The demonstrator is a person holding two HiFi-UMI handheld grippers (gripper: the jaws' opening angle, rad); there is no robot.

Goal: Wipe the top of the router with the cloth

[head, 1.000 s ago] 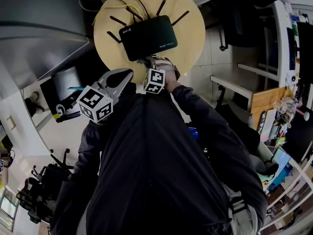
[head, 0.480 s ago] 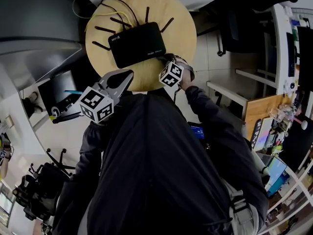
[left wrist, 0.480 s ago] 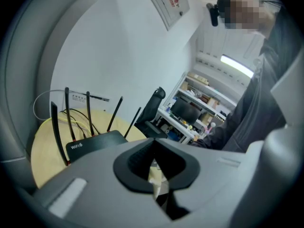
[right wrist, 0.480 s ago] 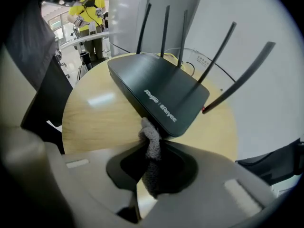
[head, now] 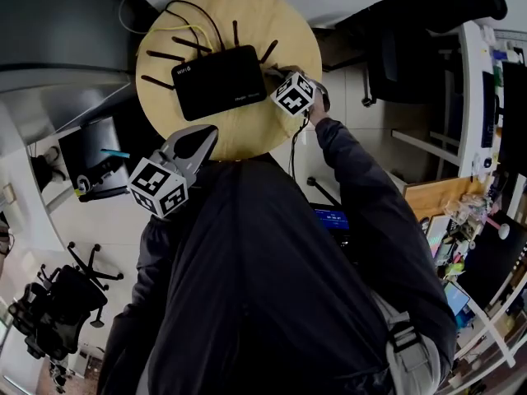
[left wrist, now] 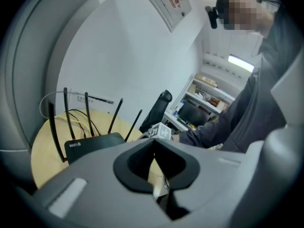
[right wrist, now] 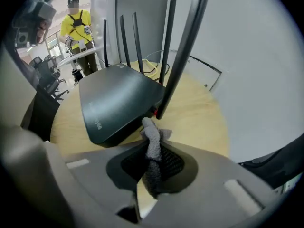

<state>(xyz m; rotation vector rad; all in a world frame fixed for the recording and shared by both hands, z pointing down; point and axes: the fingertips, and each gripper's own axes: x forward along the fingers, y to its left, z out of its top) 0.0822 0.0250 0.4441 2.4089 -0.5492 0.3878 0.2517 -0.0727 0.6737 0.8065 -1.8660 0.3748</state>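
The round pale wooden table [head: 247, 134] has a smooth top, so I judge the flat black plastic router [head: 218, 81] lying in the middle of it could slide under a firm sideways stroke and drag the yellow and black cables [head: 183, 25] behind it. Nothing braces it. The left gripper [head: 204, 134] hangs by the table's near edge, jaws together and empty. The right gripper [right wrist: 149, 172] pinches the small grey nubbly cloth [right wrist: 152, 137] just off the router's right edge. It is close to a thin black antenna [right wrist: 176, 56], which a careless sweep could snag or knock. The router's top looks matt and even, with white print at one corner. Whether it is dusty I cannot tell.
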